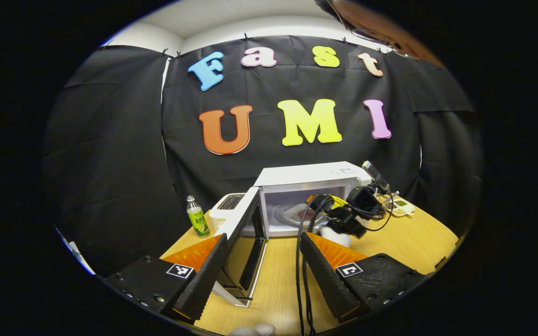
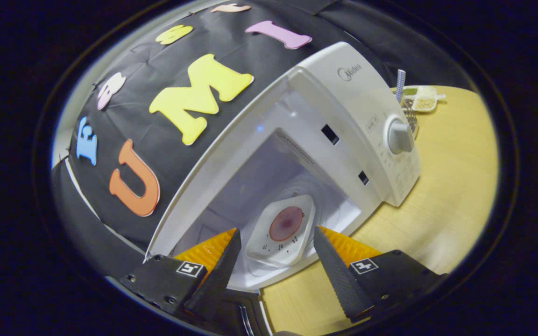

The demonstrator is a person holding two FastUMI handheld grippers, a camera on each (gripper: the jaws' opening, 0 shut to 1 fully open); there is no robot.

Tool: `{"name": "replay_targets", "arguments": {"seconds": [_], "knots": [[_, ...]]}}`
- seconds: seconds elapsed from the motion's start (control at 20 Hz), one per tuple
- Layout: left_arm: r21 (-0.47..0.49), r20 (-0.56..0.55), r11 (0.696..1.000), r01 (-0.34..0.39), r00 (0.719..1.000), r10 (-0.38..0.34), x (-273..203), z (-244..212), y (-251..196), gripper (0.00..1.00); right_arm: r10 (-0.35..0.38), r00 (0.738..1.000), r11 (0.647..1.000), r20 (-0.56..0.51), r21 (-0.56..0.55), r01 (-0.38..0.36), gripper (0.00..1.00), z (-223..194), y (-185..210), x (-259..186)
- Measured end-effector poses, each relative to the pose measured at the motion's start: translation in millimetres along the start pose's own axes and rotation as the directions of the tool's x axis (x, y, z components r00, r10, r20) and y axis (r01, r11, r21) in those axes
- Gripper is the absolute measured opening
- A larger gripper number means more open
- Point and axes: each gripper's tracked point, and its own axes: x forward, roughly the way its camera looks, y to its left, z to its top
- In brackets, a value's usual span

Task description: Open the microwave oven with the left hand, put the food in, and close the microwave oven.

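With door [image 1: 243,242] swung wide and food plate [image 2: 284,229] already sitting inside microwave [image 2: 343,126] on the turntable, looks like placing step is done. Right claw [image 2: 276,261] gaping wide, empty, just at cavity mouth; left claw [image 1: 262,266] also spread, holding nothing, near door edge over desk [image 1: 409,242]. Next prob: back right out, push door shut w/ left.

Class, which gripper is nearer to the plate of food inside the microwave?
Right. The right gripper is open at the microwave's mouth, right before the plate of food; the left gripper is farther back, by the open door.
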Motion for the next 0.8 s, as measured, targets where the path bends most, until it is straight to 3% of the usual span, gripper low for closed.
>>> {"name": "replay_targets", "arguments": {"seconds": [0.05, 0.1, 0.15, 0.3, 0.6, 0.8], "knots": [[-0.002, -0.003, 1.0, -0.006, 1.0, 0.006, 0, 2, 7, 0.95, -0.002, 1.0, 0.996, -0.011, -0.091, 0.001, 1.0, 7, -4, -13], [0.0, 0.002, 1.0, -0.017, 1.0, 0.017, 1, 5, 15, 0.95, 0.003, 1.0, 0.986, -0.01, -0.166, -0.005, 0.89, 18, -8, -30], [0.001, 0.008, 0.999, -0.033, 0.999, 0.033, 2, 9, 24, 0.95, 0.021, 1.0, 0.972, -0.011, -0.235, -0.024, 1.0, 31, -9, -46], [-0.01, 0.009, 0.997, -0.081, 0.997, 0.081, 6, 19, 55, 0.95, 0.032, 0.997, 0.924, -0.074, -0.378, -0.058, 1.0, 58, -21, -96], [0.045, -0.007, 0.976, -0.214, 0.977, 0.214, 14, 8, 130, 0.95, 0.024, 0.999, 0.846, -0.037, -0.532, -0.041, 1.0, 144, -35, -192], [0.011, -0.043, 0.964, -0.266, 0.963, 0.266, 14, -17, 160, 0.94, 0.053, 0.998, 0.802, -0.043, -0.594, -0.069, 1.0, 168, -23, -260]]}}
